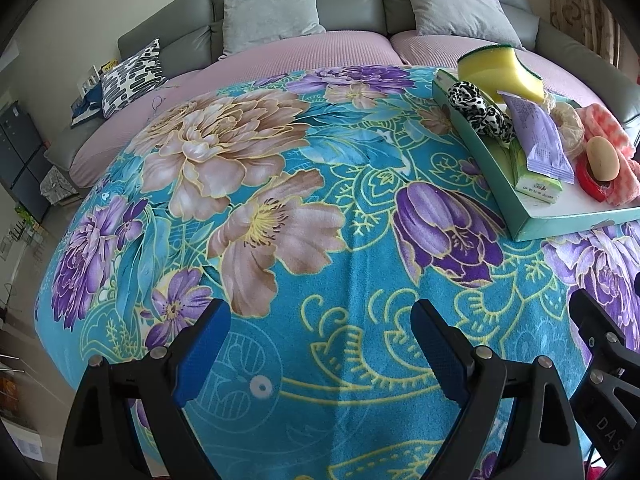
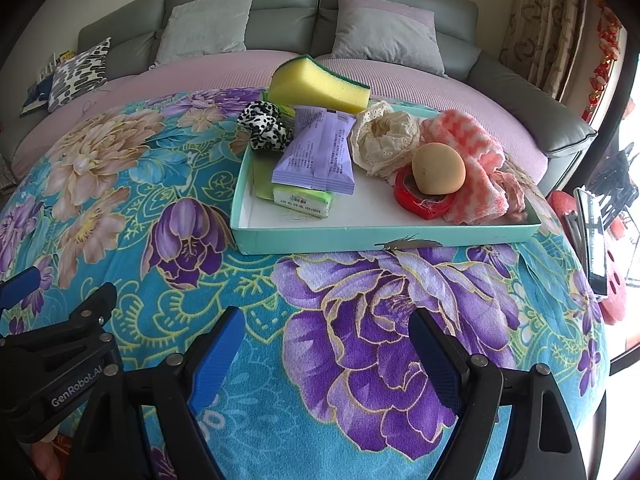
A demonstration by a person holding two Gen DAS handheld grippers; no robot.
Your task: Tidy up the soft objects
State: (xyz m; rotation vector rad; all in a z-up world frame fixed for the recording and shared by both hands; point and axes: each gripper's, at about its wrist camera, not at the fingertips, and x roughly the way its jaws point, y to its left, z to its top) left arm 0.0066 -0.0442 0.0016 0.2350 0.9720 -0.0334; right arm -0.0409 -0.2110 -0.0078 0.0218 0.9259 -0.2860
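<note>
- Both tongs stand apart and hold nothing: the left gripper (image 1: 320, 344) hovers over bare blanket, the right gripper (image 2: 326, 354) over a purple flower, well short of the tray (image 2: 360, 236).
- The soft things all lie heaped in the tray: sponge (image 2: 320, 84) at the back edge, spotted scrunchie (image 2: 264, 124), purple packet (image 2: 320, 152) over a tissue pack (image 2: 304, 200), lace scrunchie (image 2: 384, 136), pink cloth (image 2: 472, 168).
- Likely slip: the beige ball (image 2: 438, 168) sits on a red ring (image 2: 424, 200) and touches the cloth; tugging the cloth could roll it off.
- The sponge leans over the rim; a nudge may tip it onto the sofa (image 2: 400, 76).
- The packet looks slick and flat, so the pads (image 2: 216, 360) may slide off it or pinch the tissues too.
- The tray rests on a plush flowered blanket (image 1: 280, 280), which gives and may let it tilt under a push.
- Behind stands the grey sofa with cushions (image 1: 272, 16), and a curtain (image 2: 548, 28) to the right.
</note>
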